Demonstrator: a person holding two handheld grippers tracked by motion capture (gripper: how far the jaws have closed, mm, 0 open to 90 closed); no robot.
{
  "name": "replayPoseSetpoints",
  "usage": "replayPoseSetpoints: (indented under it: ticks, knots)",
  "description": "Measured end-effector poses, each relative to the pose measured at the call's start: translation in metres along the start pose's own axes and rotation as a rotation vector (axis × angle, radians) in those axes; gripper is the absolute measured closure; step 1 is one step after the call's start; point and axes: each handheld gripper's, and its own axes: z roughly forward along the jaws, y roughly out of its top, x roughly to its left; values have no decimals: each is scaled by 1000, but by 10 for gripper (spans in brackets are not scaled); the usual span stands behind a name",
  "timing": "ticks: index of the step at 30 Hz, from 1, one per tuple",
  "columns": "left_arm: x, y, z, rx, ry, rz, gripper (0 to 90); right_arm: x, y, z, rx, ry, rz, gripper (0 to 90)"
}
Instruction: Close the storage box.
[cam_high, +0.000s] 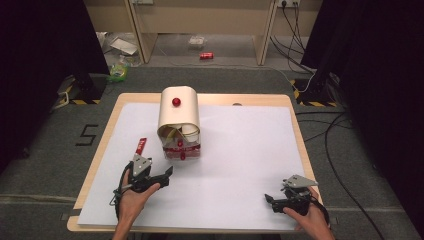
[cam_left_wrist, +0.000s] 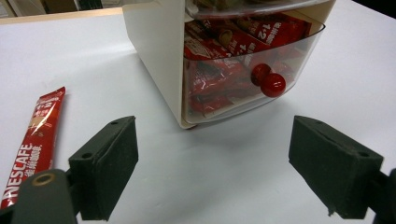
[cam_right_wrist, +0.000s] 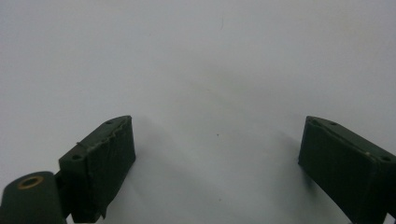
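A cream box (cam_high: 178, 116) with a rounded top and a red knob (cam_high: 176, 102) stands at the middle back of the table. Its clear lower drawer (cam_left_wrist: 243, 70) holds several red coffee sachets and carries a red knob (cam_left_wrist: 272, 85). One red Nescafe sachet (cam_high: 141, 146) (cam_left_wrist: 37, 140) lies flat on the white sheet just left of the box. My left gripper (cam_high: 167, 172) (cam_left_wrist: 212, 172) is open in front of the box, nothing between its jaws. At the front right, my right gripper (cam_high: 270, 200) (cam_right_wrist: 217, 168) stands open over bare white sheet.
A white sheet (cam_high: 240, 165) covers most of the wooden table (cam_high: 100, 150). Beyond the table lie floor clutter, a red can (cam_high: 206, 55), cables (cam_high: 330, 130) at the right and dark curtains on both sides.
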Motion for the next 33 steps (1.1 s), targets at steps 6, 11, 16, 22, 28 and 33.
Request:
replayPoseSetpoints:
  ticks: [6,11,16,22,28,33]
  knots:
    - [-2,-3,-2,2,-3,3,153,0,0,0,0,0,0,111]
    - [-5,-5,-3,6,-9,9,153,0,0,0,0,0,0,111]
    - [-9,-7,-5,6,-16,15,153,0,0,0,0,0,0,111]
    - [-10,-10,-6,14,-17,18,153,0,0,0,0,0,0,111]
    - [-12,-13,-8,16,-21,22,153,0,0,0,0,0,0,111]
    - [-15,-17,-8,26,-25,28,153,0,0,0,0,0,0,112]
